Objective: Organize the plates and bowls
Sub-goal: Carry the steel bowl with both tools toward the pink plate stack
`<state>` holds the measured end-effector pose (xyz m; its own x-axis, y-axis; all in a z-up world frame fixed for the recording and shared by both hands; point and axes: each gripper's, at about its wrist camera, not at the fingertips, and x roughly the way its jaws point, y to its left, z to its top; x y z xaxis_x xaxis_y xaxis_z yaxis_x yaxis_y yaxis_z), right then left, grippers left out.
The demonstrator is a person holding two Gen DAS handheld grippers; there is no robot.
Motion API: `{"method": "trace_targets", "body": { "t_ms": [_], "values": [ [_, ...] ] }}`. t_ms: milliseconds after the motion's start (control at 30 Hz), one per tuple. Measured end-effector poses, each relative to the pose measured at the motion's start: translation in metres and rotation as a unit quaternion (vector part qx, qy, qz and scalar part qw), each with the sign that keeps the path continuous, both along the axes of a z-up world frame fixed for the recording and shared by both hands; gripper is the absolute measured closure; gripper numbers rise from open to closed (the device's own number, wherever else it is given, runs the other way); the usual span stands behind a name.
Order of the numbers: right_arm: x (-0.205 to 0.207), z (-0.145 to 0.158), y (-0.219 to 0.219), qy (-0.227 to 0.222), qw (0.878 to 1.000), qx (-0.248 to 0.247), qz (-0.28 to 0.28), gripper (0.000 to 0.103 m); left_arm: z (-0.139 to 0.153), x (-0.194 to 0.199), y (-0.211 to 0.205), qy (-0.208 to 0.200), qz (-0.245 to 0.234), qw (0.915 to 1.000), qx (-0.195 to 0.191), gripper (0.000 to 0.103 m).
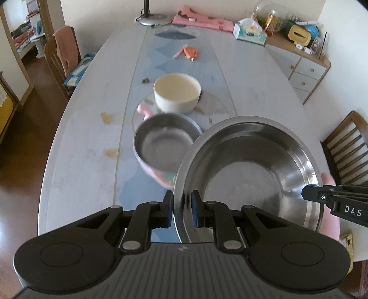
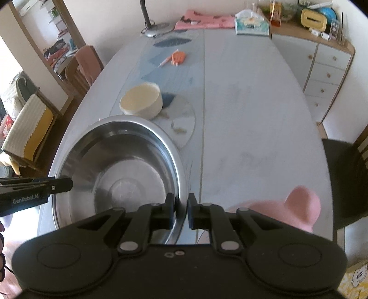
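Observation:
A large steel bowl (image 1: 248, 170) is held tilted above the table by both grippers. My left gripper (image 1: 181, 207) is shut on its left rim. My right gripper (image 2: 181, 210) is shut on its right rim (image 2: 181, 174); it also shows in the left wrist view (image 1: 322, 195). A smaller steel bowl with a pink outside (image 1: 164, 145) sits just beyond, partly hidden by the big bowl. A cream bowl (image 1: 177, 92) stands farther back on a clear glass plate (image 1: 214, 108), also in the right wrist view (image 2: 141, 101).
A pink item (image 2: 303, 207) lies under the bowl at the near right. An orange item with a pen (image 1: 189, 52), a lamp base (image 1: 153, 19), a pink cloth (image 1: 202, 19) and a tissue box (image 1: 250, 32) sit at the far end. Chairs (image 1: 62, 57) flank the table.

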<state>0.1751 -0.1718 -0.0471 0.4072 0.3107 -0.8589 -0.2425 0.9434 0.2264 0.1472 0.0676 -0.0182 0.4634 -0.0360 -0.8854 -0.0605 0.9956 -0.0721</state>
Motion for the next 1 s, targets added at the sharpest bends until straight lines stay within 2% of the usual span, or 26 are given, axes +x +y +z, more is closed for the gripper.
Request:
{"method": "trace_targets", "body": {
  "t_ms": [200, 500, 700, 1000],
  "values": [
    [-0.019, -0.019, 0.008, 0.024, 1.0, -0.011, 0.007, 0.091, -0.023, -0.026, 0.005, 0.018, -0.007, 0.9998, 0.007, 0.088],
    [-0.038, -0.053, 0.033, 0.049, 0.998, -0.024, 0.038, 0.091, -0.066, -0.057, 0.023, 0.054, 0.024, 0.9983, 0.006, 0.088],
    [-0.047, -0.078, 0.05, 0.036, 0.996, -0.03, 0.069, 0.091, -0.083, -0.065, 0.033, 0.065, 0.032, 0.997, 0.026, 0.088],
    [-0.045, -0.101, 0.064, 0.06, 0.995, -0.029, 0.08, 0.09, -0.102, -0.06, 0.045, 0.083, 0.045, 0.9951, 0.032, 0.088]
  ]
}}
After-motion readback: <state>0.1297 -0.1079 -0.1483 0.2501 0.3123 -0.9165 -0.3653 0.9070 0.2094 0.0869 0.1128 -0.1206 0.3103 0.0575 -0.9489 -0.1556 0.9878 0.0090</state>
